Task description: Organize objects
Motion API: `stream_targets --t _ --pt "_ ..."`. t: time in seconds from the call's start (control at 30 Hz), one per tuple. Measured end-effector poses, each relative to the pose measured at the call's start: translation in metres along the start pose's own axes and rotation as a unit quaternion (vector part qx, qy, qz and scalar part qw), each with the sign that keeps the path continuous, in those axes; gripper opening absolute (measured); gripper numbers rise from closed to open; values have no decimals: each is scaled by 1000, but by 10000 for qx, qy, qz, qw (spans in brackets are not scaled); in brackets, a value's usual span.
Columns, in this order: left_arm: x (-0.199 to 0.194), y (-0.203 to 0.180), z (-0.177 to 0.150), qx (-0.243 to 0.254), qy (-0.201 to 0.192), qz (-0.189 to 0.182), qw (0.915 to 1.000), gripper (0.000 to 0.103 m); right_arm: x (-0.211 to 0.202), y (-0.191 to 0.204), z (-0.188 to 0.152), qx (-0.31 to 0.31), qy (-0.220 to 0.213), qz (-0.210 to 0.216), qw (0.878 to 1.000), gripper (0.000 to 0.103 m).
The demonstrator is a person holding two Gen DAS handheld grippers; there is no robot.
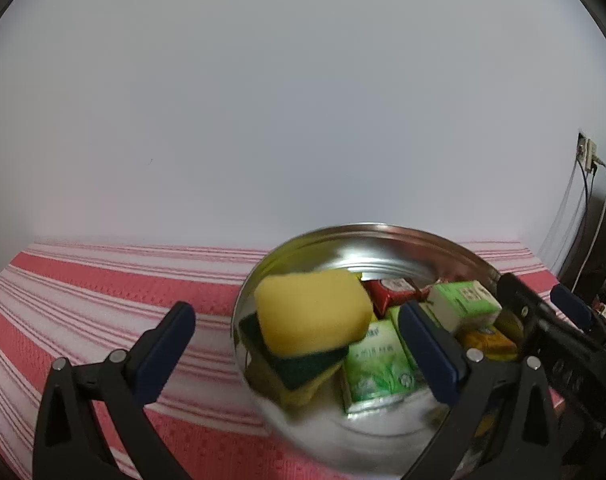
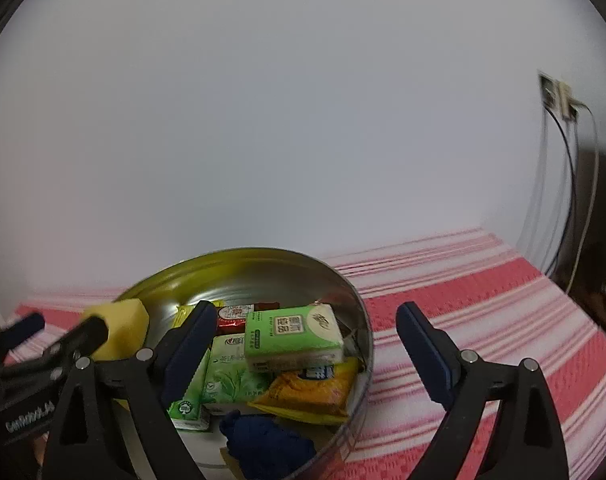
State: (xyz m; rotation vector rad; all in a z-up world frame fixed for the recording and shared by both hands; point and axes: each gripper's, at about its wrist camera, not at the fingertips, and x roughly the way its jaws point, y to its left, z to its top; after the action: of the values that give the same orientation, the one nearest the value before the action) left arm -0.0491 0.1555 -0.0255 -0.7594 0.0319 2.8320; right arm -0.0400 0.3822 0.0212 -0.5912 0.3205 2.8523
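Observation:
A round metal tin (image 1: 303,248) (image 2: 359,320) stands on the red-and-white striped cloth. In it lie a yellow sponge with a green scrub side (image 1: 315,316) (image 2: 123,332), green tissue packs (image 1: 379,368) (image 2: 291,336), a red packet (image 1: 391,292) (image 2: 233,316), an orange-yellow packet (image 2: 307,396) and a dark blue cloth (image 2: 267,444). My left gripper (image 1: 299,352) is open, its fingers either side of the sponge, which lies loose between them. My right gripper (image 2: 307,356) is open over the tin's right half, around the tissue packs without touching them.
The striped cloth (image 1: 103,300) (image 2: 503,320) spreads left and right of the tin. A plain white wall stands close behind. A wall socket with hanging cables (image 2: 559,100) (image 1: 587,152) is at the right, beside dark furniture.

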Motion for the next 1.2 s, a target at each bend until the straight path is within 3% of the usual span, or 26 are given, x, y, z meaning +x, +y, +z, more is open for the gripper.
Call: stream_targets --t 0.2,0.7,1.2 --pt "-17 1 -12 318 -273 255 9988 103 -28 3 -11 183 -397 -268 9987 93" --pt "-32 12 -29 321 -555 600 9961 103 -62 28 -39 -115 -896 -532 9945 93" --pt "-44 21 -32 180 -698 578 9957 103 -85 38 -46 -250 -1325 -656 9887 93"
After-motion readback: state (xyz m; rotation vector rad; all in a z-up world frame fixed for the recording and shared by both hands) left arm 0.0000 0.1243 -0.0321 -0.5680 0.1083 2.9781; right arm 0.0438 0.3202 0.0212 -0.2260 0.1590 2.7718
